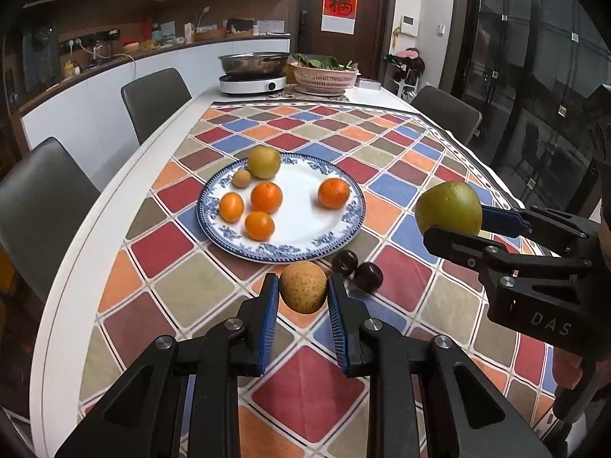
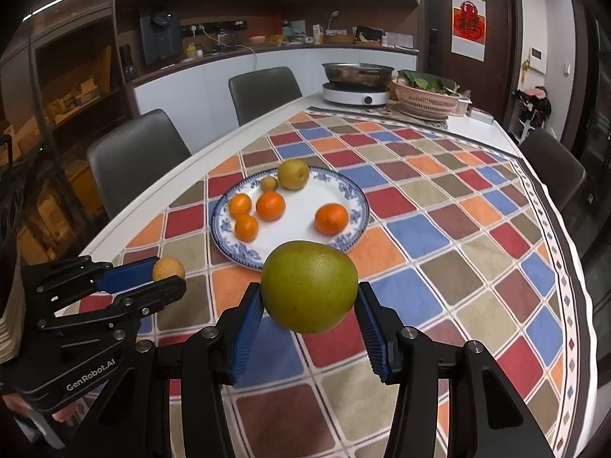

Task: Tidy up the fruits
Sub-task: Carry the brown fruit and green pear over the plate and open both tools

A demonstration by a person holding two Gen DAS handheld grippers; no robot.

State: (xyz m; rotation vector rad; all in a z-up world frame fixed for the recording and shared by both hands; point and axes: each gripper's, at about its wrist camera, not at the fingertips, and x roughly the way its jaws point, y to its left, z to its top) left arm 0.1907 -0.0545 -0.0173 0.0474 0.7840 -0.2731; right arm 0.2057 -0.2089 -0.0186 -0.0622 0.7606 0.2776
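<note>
A blue-and-white plate on the checked tablecloth holds several oranges, a yellow-green pear and a small brown fruit. My left gripper is shut on a brown speckled pear just in front of the plate; both show in the right wrist view. My right gripper is shut on a large green fruit, held above the cloth right of the plate; it also shows in the left wrist view. Two dark round fruits lie on the cloth by the plate's near edge.
At the table's far end stand an induction cooker with a steel pan and a pink basket of greens. Grey chairs line the left side and one stands at the right. The table's white edge runs along the left.
</note>
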